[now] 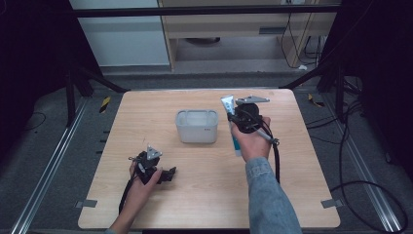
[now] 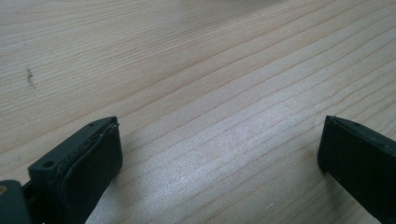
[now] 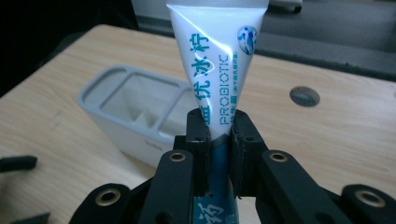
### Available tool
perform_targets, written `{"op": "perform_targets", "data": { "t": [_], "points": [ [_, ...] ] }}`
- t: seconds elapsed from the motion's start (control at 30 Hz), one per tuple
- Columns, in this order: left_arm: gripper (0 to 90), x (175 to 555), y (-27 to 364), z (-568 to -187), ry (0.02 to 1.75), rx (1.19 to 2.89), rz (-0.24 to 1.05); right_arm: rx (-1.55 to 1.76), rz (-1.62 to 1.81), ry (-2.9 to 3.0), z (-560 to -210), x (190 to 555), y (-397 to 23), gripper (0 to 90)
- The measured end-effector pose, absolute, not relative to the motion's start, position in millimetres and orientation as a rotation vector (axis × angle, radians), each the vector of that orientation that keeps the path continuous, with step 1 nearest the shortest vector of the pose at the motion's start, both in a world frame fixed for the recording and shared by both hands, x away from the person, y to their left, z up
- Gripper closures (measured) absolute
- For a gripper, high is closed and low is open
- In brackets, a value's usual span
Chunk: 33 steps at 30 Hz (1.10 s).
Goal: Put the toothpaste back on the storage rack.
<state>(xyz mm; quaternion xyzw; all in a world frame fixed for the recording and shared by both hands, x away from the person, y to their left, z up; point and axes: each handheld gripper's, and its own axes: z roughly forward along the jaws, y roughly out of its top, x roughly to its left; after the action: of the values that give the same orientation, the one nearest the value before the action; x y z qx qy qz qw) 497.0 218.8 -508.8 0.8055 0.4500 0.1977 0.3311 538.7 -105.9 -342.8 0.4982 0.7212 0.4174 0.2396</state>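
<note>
- White-and-blue soft plastic toothpaste tube [image 3: 219,79] stands clamped mid-body in the right tool [image 3: 219,140], beside the grey compartmented plastic holder [image 3: 135,112].
- Light, squashy, probably slippery; gripping nearer the stiff crimped end seems safer.
- Left tool [image 2: 219,154] rests released on the wooden tabletop [image 2: 196,70].

This looks like a lab or test room. A small wooden table [image 1: 209,195] stands alone on a grey floor [image 1: 321,131], between metal rails [image 1: 46,165]. Black cables [image 1: 370,195] lie on the floor at the right. Dark frame bars [image 1: 204,10] stand around it. A wooden desk [image 1: 234,24] sits far behind.
</note>
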Motion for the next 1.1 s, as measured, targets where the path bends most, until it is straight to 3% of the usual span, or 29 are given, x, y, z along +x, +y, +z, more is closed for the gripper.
{"op": "perform_targets", "data": {
  "t": [0.23,0.63,1.1],
  "points": [
    [0.0,496.1,219.6,-508.8,1.166,2.108,0.512,1.376,1.203,1.875,-335.3,539.5,-76.8,79.8],
    [0.0,492.7,222.5,-508.8,1.145,2.118,0.503,1.283,1.216,1.773,-292.9,547.4,-29.2,79.7],
    [0.0,491.8,221.6,-508.7,1.161,2.115,0.51,1.272,1.283,1.717,-299.8,567.2,-14.8,79.6]
  ]
}}
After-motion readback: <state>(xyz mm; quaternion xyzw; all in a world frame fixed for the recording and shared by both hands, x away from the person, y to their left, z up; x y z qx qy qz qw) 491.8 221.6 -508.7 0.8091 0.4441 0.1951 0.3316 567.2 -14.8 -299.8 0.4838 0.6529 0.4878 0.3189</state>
